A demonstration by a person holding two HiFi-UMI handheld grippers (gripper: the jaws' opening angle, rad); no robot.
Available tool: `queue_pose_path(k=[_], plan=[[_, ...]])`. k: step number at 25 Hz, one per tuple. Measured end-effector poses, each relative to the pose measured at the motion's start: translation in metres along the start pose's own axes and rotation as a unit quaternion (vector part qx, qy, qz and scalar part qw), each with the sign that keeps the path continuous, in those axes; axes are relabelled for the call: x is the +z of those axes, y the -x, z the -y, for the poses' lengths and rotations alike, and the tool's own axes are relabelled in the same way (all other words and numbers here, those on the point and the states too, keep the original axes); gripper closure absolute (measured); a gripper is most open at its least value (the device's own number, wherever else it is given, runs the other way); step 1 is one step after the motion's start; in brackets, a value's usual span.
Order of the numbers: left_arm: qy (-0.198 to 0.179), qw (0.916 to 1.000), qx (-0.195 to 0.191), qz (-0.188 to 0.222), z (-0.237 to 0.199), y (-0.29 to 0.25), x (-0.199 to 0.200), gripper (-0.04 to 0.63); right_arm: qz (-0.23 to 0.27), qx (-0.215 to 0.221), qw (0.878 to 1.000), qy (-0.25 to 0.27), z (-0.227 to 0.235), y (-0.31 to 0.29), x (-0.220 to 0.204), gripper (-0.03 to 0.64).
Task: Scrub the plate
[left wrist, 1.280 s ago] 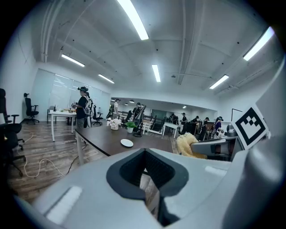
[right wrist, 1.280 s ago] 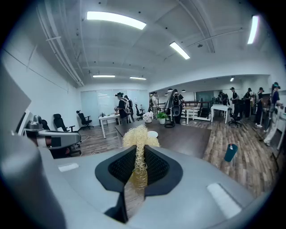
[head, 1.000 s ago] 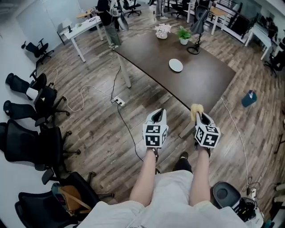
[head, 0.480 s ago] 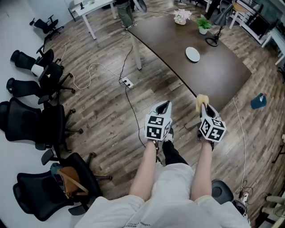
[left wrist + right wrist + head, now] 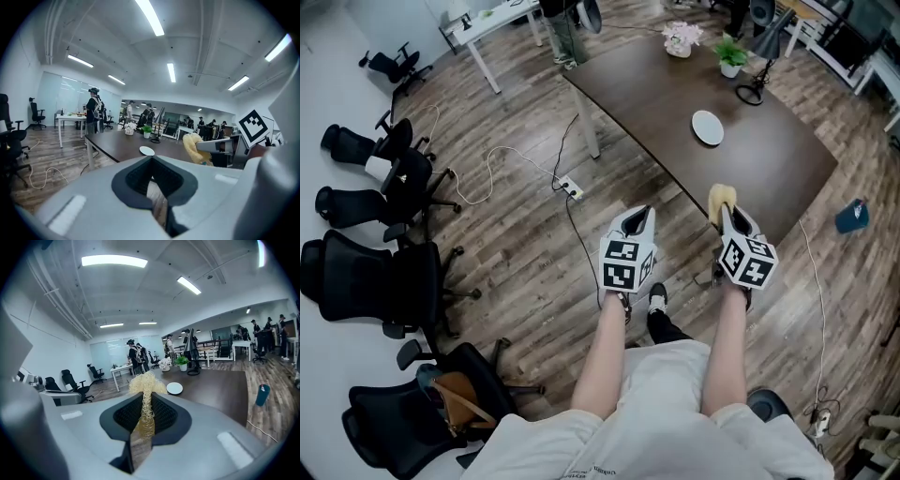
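Observation:
A white plate (image 5: 707,127) lies on the dark brown table (image 5: 675,84), well ahead of both grippers. It also shows small in the left gripper view as the plate (image 5: 146,150) and in the right gripper view as the plate (image 5: 175,388). My right gripper (image 5: 723,208) is shut on a yellow mesh scrubber (image 5: 719,199), whose tuft (image 5: 146,383) sticks out past the jaws. My left gripper (image 5: 641,220) is shut with nothing between its jaws. Both are held over the wooden floor, short of the table's near edge.
A white flower pot (image 5: 681,39), a green plant (image 5: 730,56) and a black desk lamp (image 5: 759,80) stand at the table's far end. Black office chairs (image 5: 370,272) crowd the left. Cables and a power strip (image 5: 573,190) lie on the floor. A teal bottle (image 5: 852,216) stands right.
The view has shifted as the person steps toward the table; the plate and table sit nearer and lower in the head view. Both grippers hold as before, the scrubber still gripped.

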State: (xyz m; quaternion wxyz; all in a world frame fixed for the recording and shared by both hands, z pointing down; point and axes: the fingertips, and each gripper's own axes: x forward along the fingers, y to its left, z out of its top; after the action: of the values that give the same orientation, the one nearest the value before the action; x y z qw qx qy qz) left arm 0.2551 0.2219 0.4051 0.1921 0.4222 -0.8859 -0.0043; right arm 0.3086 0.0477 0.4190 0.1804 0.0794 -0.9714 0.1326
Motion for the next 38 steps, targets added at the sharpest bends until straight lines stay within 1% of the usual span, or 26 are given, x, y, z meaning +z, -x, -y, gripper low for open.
queue_pose_path(k=[4, 9, 13, 15, 17, 19, 22, 25, 28, 31, 34, 38], plan=[[0.008, 0.9995, 0.006, 0.03, -0.013, -0.032, 0.029, 0.594, 0.015, 0.01, 1.0, -0.001, 0.008, -0.032, 0.028, 0.543], [-0.005, 0.9994, 0.002, 0.035, -0.022, -0.073, 0.055, 0.594, 0.032, 0.02, 0.999, -0.013, 0.023, -0.069, 0.057, 0.543], [-0.007, 0.9998, 0.003, 0.021, -0.025, -0.101, 0.054, 0.594, 0.033, 0.026, 0.999, -0.019, 0.041, -0.093, 0.069, 0.543], [-0.02, 0.9998, 0.0, 0.006, -0.022, -0.112, 0.055, 0.594, 0.035, 0.029, 0.999, -0.017, 0.048, -0.1, 0.079, 0.543], [-0.044, 0.9989, -0.011, -0.01, -0.016, -0.125, 0.058, 0.594, 0.036, 0.027, 0.999, -0.009, 0.056, -0.109, 0.089, 0.541], [-0.062, 0.9978, -0.02, -0.016, -0.012, -0.14, 0.063, 0.594, 0.039, 0.028, 0.999, -0.006, 0.064, -0.122, 0.098, 0.541], [-0.06, 0.998, -0.016, -0.014, -0.009, -0.158, 0.068, 0.594, 0.039, 0.04, 0.998, -0.006, 0.072, -0.14, 0.109, 0.541], [-0.063, 0.9977, -0.022, -0.014, 0.005, -0.17, 0.067, 0.594, 0.036, 0.05, 0.998, -0.008, 0.079, -0.15, 0.112, 0.541], [-0.074, 0.9966, -0.025, -0.026, 0.008, -0.179, 0.06, 0.594, 0.029, 0.056, 0.998, -0.013, 0.083, -0.163, 0.109, 0.541], [-0.07, 0.9968, -0.02, -0.034, 0.0, -0.183, 0.055, 0.594, -0.001, 0.061, 0.998, -0.004, 0.082, -0.176, 0.095, 0.541], [-0.06, 0.9976, -0.021, -0.029, -0.003, -0.194, 0.058, 0.594, -0.03, 0.066, 0.997, 0.015, 0.084, -0.188, 0.088, 0.541], [-0.071, 0.9967, -0.033, -0.021, 0.003, -0.208, 0.065, 0.594, -0.03, 0.063, 0.997, 0.015, 0.092, -0.193, 0.093, 0.541]])
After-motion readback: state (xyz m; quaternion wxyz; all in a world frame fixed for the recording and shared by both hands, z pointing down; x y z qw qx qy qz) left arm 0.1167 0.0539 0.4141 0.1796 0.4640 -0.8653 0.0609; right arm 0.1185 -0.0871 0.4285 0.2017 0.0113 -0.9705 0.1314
